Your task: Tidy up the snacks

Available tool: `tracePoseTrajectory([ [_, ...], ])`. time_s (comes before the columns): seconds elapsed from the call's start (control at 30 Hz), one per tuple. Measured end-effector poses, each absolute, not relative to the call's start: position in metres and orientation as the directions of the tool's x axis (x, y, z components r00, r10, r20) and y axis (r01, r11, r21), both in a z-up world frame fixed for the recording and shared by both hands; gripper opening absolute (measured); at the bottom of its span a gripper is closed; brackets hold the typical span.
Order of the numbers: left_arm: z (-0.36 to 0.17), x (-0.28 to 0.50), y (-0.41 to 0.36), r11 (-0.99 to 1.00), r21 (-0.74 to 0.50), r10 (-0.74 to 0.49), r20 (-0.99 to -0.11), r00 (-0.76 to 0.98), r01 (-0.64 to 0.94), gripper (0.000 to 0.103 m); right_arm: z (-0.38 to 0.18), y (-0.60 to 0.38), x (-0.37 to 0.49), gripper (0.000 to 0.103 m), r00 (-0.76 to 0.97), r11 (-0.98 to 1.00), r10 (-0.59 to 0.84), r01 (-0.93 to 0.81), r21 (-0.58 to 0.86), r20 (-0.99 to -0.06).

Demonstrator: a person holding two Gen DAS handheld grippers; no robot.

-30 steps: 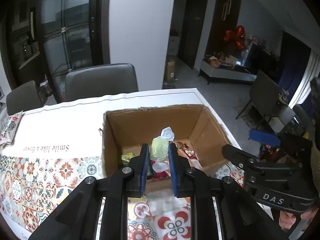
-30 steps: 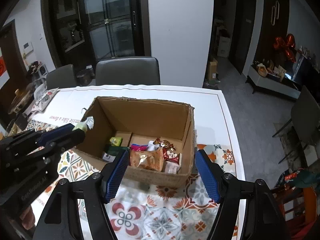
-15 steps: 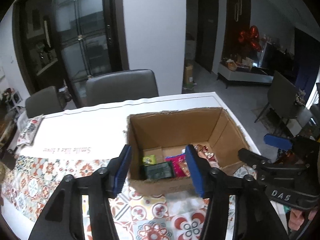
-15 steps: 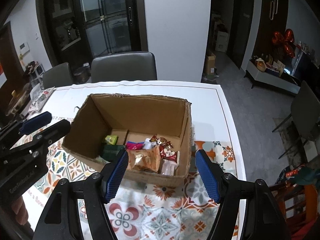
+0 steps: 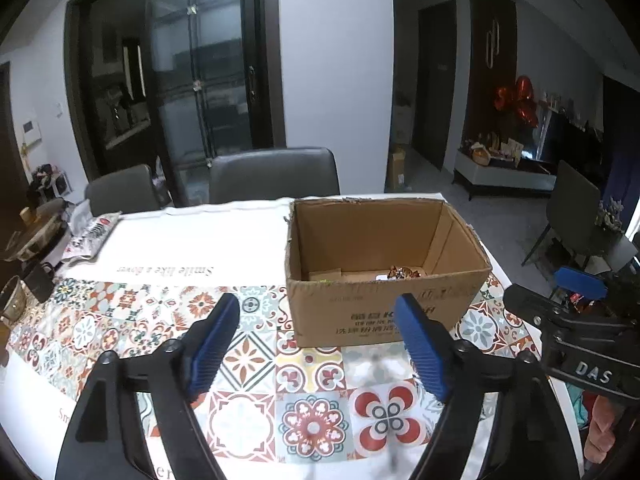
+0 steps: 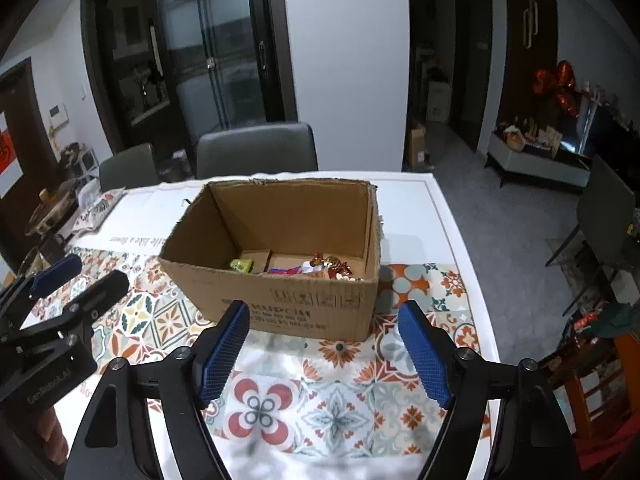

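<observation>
An open cardboard box [image 5: 384, 312] stands on the patterned tablecloth; it also shows in the right wrist view [image 6: 296, 308]. Several wrapped snacks [image 6: 320, 268] lie on its floor, with a gold-red one [image 5: 404, 271] showing over the near wall. My left gripper [image 5: 320, 344] is open and empty, low over the cloth in front of the box. My right gripper [image 6: 324, 356] is open and empty, also in front of the box. Each gripper shows at the edge of the other's view.
A printed snack bag [image 5: 90, 236] lies at the table's far left, also in the right wrist view [image 6: 96, 210]. Two grey chairs [image 5: 272, 176] stand behind the table. Dark kitchenware [image 5: 24, 240] sits at the left edge. The table edge [image 6: 476, 280] runs on the right.
My left gripper opened, dropped the green snack into the box, and pulled back and down. Both grippers now sit lower and farther from the box.
</observation>
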State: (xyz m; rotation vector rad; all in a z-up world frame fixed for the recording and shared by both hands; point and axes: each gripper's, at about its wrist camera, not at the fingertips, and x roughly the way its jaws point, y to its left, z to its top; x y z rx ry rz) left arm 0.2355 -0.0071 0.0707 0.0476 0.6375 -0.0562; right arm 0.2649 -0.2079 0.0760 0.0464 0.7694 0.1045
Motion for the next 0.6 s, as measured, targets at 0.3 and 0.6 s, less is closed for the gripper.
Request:
tracePoseTrajectory([
  [0.3, 0.074, 0.175, -0.004, 0.997, 0.058, -0.015, -0.516, 0.857, 0.052, 0.098, 0.075, -0.206, 0.199, 0.088, 0.776, 0.994, 0.106, -0.077, 0.073, -0.622],
  [0.6, 0.067, 0.126, 0.003, 0.998, 0.057, -0.006, -0.492, 0.871, 0.04, 0.103, 0.072, -0.206, 0.153, 0.091, 0.806, 0.995, 0.102, -0.08, 0.063, -0.583],
])
